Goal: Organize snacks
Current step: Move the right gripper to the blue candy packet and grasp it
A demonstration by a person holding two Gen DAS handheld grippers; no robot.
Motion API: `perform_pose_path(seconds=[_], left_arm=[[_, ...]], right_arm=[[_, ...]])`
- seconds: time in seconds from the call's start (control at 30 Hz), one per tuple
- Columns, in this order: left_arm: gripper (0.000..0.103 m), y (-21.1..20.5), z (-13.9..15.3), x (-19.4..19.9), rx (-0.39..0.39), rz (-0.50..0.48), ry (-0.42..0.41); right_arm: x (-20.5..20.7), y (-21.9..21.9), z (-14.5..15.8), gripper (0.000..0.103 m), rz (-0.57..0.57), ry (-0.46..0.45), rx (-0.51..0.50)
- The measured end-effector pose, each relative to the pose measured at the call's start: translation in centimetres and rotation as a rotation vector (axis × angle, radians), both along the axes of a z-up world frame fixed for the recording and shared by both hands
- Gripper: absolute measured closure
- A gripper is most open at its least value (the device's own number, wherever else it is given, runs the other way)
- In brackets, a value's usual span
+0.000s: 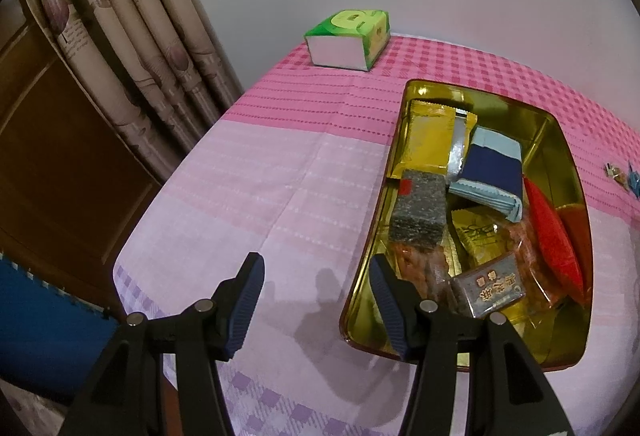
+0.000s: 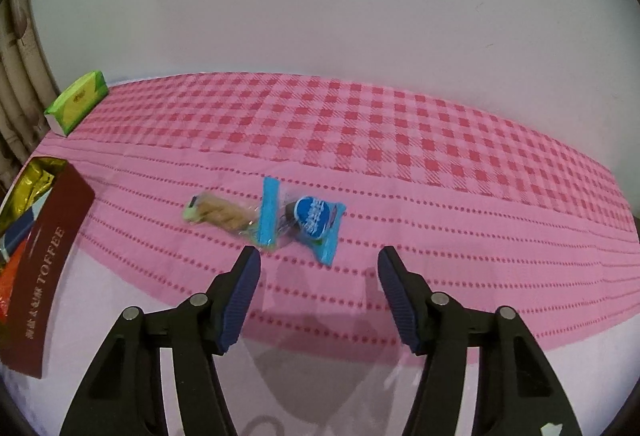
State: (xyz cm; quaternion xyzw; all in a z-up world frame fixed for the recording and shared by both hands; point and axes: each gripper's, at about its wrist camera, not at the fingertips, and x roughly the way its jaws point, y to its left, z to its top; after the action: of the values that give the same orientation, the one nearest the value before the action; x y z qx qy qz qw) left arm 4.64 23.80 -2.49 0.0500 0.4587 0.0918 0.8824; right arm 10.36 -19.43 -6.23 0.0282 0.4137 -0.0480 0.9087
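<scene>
A gold-lined tin (image 1: 404,139) with dark red outer walls holds several wrapped snacks, among them a red packet (image 1: 554,236) and a blue packet (image 1: 494,163). My left gripper (image 1: 316,276) is open and empty, just left of the tin's near corner. In the right wrist view the tin (image 2: 52,236), marked TOFFEE, stands at the left edge. Two loose snacks lie on the cloth: a twisted biscuit in clear wrap (image 2: 222,215) and a blue-wrapped round sweet (image 2: 314,222). My right gripper (image 2: 318,264) is open and empty, just short of them.
A green tissue pack (image 1: 348,37) sits at the back left of the table by the wall, also in the right wrist view (image 2: 76,103). The pink checked cloth (image 2: 440,163) covers the table. Curtains (image 1: 132,47) and a wooden cabinet (image 1: 60,139) stand left of the table edge.
</scene>
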Motion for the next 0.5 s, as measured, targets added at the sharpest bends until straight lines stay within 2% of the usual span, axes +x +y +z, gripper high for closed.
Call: perform_pose_path(seconds=[0.37,0.5], left_arm=[[0.047,-1.7,0.2,0.0,-0.009,-0.027,-0.014],[0.047,-3.2,0.8,0.3,-0.019,-0.042,-0.013]], right_arm=[[2.7,-1.1,-0.9,0.046,0.031,-0.015,0.054],[3.2,-1.2,-1.3,0.053,0.047,-0.010,0.067]])
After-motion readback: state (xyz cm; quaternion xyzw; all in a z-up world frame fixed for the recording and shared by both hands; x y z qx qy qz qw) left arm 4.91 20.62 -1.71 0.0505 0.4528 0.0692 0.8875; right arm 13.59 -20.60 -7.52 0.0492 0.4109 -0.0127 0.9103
